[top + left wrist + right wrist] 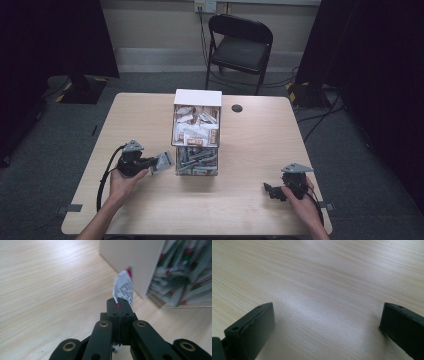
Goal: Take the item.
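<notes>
A two-part box (197,132) stands at the table's middle; its upper compartment holds several white sachets, its lower clear compartment holds several silvery sachets (196,159). My left gripper (150,163) sits just left of the lower compartment, shut on one small white sachet (162,162). In the left gripper view that sachet (123,287) sticks up from the closed jaws, printed text and a red edge showing, with the box wall (130,262) close behind. My right gripper (270,190) rests near the table's front right, open, with bare wood between its fingers (254,327).
The wooden table (150,205) has a dark round cable hole (237,108) behind the box. A black folding chair (240,47) stands beyond the far edge. Black cables trail from both grippers over the front edge.
</notes>
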`<state>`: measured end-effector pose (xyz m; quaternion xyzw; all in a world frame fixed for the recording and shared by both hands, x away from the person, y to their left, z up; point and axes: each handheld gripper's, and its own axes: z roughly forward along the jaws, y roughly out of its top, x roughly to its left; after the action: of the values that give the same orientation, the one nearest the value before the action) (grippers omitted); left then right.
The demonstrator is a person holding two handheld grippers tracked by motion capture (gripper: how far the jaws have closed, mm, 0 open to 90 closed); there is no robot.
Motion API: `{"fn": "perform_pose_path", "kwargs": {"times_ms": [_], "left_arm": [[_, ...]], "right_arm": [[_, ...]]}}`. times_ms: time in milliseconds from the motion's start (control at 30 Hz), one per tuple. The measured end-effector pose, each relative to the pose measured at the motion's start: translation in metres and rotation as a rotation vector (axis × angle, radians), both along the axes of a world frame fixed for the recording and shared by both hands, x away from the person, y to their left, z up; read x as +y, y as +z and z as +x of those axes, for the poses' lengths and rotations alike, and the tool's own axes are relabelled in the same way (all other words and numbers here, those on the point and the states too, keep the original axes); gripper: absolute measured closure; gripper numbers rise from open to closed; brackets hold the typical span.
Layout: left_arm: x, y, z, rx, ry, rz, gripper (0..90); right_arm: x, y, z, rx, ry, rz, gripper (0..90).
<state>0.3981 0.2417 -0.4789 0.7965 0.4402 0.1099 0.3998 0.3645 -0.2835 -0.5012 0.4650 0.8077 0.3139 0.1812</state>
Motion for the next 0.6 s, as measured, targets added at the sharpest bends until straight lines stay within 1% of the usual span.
{"fn": "perform_pose_path", "kwargs": {"times_ms": [67,100,167,200,300,367,400,600], "left_arm": [[0.001,-0.002,0.001,-0.003,0.001,-0.002,89.5],[0.003,-0.003,0.002,-0.001,0.007,0.004,89.5],[0.003,-0.003,0.003,0.003,0.011,0.001,89.5],[0.003,-0.004,0.004,0.003,0.012,0.008,89.4],[0.003,-0.008,0.008,0.008,0.032,0.001,89.4],[0.001,-0.009,0.010,0.011,0.028,0.014,89.5],[0.000,-0.010,0.011,0.009,0.033,0.019,89.5],[0.000,-0.015,0.014,0.020,0.031,0.019,89.3]], "right_arm": [[0.000,0.000,0.000,0.000,0.000,0.000,0.0],[0.000,0.000,0.000,0.000,0.000,0.000,0.0],[0.000,0.000,0.000,-0.002,0.001,-0.001,0.0],[0.000,0.000,0.000,0.000,0.000,0.000,0.0],[0.000,0.000,0.000,-0.002,0.001,-0.001,0.0],[0.000,0.000,0.000,0.000,0.000,0.000,0.0],[0.000,0.000,0.000,-0.002,0.001,-0.001,0.0],[0.000,0.000,0.000,0.000,0.000,0.000,0.0]]}}
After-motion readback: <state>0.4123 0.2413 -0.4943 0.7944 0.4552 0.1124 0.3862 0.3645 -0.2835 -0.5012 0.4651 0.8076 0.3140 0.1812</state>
